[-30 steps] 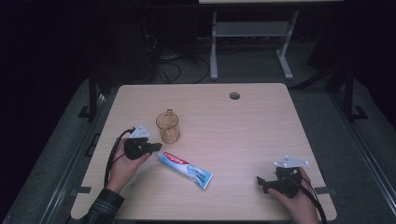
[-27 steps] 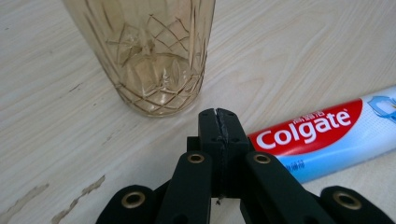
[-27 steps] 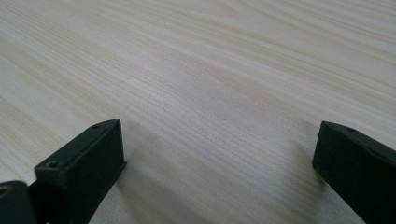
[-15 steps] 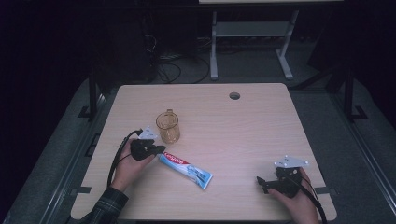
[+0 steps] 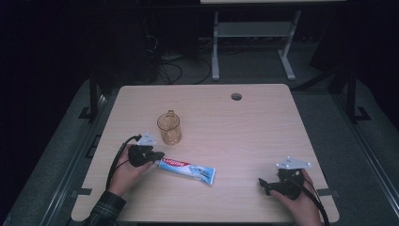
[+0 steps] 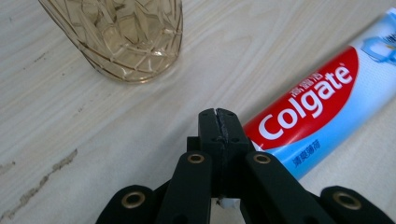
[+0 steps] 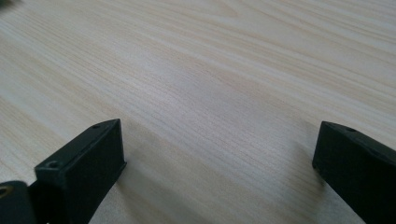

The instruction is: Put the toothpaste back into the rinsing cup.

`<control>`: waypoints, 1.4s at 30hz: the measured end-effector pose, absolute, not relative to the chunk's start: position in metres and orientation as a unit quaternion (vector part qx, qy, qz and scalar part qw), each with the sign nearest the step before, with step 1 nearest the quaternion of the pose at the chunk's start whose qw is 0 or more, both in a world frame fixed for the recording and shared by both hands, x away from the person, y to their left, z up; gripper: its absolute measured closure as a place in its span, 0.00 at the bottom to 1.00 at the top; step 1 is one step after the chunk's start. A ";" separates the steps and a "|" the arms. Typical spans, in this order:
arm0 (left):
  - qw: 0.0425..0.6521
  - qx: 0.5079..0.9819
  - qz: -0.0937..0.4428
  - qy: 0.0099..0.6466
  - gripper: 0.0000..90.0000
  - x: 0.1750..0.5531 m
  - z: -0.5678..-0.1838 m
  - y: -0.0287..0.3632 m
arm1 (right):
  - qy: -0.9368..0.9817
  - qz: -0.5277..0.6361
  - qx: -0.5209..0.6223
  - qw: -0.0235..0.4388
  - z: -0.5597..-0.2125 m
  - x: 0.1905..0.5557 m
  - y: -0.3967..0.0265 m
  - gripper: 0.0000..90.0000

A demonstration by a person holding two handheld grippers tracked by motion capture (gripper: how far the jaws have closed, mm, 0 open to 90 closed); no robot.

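Nearest us on the pale wooden table (image 5: 244,117), our right gripper (image 5: 264,184) rests spread wide, our left gripper (image 6: 218,122) is pressed together beside the red-and-blue toothpaste tube (image 5: 187,168), so we should spread it first, the amber glass mug (image 5: 169,128) just beyond.

The left tool (image 5: 157,155) has moved right and a little toward the person across the desk (image 5: 244,132), from a spot apart from the tube (image 5: 187,169) to the tube's near end. Its closed jaws now touch that end, just below the glass (image 5: 169,128).
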State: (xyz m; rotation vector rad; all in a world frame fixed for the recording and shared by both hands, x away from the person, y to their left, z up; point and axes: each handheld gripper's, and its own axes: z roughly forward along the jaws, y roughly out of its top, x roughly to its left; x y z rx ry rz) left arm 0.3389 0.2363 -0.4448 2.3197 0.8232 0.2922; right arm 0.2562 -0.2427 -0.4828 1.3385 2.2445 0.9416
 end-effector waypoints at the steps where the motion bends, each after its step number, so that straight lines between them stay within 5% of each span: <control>1: 0.325 0.885 0.111 0.314 1.00 0.339 -0.445 0.236 | 0.795 0.333 0.474 0.181 -0.483 0.256 -0.243 0.02; 42: 0.343 0.891 0.061 0.292 1.00 0.267 -0.445 0.239 | 0.795 0.333 0.474 0.181 -0.483 0.256 -0.243 0.02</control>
